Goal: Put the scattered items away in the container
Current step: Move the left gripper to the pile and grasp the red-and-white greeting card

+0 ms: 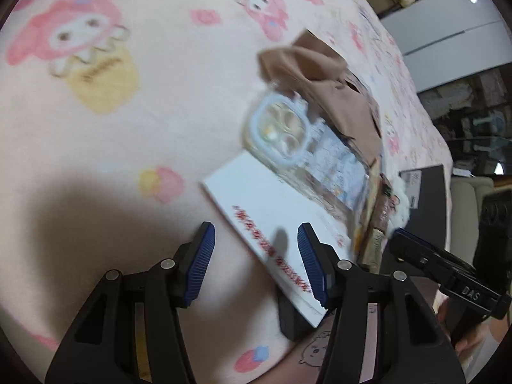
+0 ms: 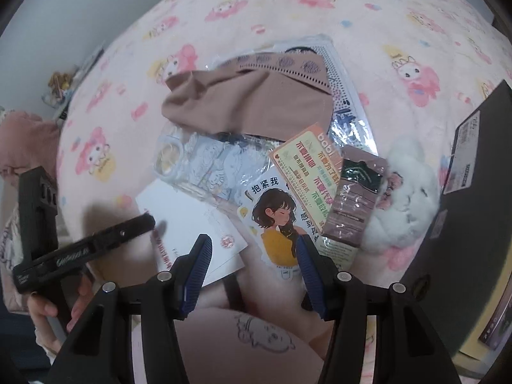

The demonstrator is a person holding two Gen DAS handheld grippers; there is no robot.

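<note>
Scattered items lie on a pink cartoon-print blanket (image 2: 288, 16). A white card with red print (image 2: 188, 220) (image 1: 272, 211), a clear phone case (image 2: 204, 163) (image 1: 288, 128), a tan cloth (image 2: 243, 102) (image 1: 323, 76), a girl-picture card (image 2: 275, 220), a green-and-orange card (image 2: 304, 163), a brown packet (image 2: 352, 192) and a white fluffy item (image 2: 406, 188) lie together. A dark box (image 2: 473, 204) (image 1: 428, 198) stands at the right. My left gripper (image 1: 256, 265) is open just above the white card's near edge. My right gripper (image 2: 252, 272) is open above the girl-picture card.
The blanket's edge drops off at the left in the right wrist view, with a pink cushion (image 2: 25, 144) beyond. Furniture and shelves (image 1: 464, 48) stand past the blanket's far edge in the left wrist view. Each gripper shows in the other's view.
</note>
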